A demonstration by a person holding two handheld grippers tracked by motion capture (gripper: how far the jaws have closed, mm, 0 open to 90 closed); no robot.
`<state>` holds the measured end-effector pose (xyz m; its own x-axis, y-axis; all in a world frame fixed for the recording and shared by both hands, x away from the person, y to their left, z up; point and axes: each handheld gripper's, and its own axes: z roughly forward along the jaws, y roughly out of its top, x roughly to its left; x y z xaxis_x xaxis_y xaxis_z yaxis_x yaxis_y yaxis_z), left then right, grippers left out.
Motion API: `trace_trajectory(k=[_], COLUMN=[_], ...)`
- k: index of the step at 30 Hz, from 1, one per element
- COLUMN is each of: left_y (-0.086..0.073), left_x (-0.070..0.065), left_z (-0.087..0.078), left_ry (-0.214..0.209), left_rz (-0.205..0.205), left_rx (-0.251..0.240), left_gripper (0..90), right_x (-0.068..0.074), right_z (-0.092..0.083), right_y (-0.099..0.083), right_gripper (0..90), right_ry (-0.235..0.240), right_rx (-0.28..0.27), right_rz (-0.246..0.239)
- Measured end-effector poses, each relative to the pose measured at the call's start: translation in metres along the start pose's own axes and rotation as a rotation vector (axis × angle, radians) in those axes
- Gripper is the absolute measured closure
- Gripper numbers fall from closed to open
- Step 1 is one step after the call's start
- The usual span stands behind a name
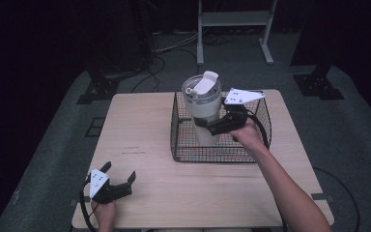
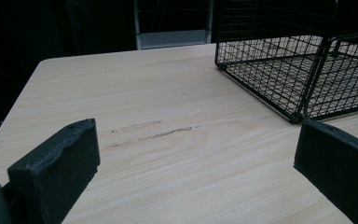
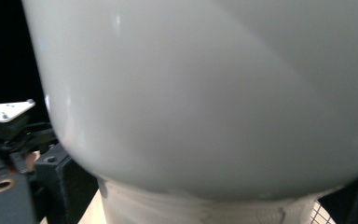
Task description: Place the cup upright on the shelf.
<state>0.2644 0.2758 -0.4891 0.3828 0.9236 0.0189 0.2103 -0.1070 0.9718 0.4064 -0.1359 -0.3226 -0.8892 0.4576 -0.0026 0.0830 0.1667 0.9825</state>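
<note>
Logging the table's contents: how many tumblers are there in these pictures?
1. A white tumbler with a flip-top lid stands upright in the black wire basket, gripped at its side by the right gripper. Nothing seems hidden behind it.

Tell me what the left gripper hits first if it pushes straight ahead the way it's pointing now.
Probably nothing soon: the left gripper, jaws open, points across bare table. The wire basket lies right of that line; its near corner might be clipped, but depth is unclear.
</note>
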Motion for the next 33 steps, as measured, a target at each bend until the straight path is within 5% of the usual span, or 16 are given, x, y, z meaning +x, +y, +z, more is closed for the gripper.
trace_trajectory(k=[26,33], left_y=[-0.001,-0.001], left_x=[0.002,0.001], left_z=[-0.003,-0.002], left_ry=[-0.008,-0.007], left_rz=[-0.023,-0.018], left_rx=[-0.023,-0.019], left_gripper=[0.0,0.0], right_x=[-0.050,-0.058], right_z=[0.038,0.052], right_y=[-0.012,-0.026], right_gripper=[6.9,6.9], right_ry=[-0.084,-0.087], right_rx=[0.015,0.063], right_rz=[0.030,0.059])
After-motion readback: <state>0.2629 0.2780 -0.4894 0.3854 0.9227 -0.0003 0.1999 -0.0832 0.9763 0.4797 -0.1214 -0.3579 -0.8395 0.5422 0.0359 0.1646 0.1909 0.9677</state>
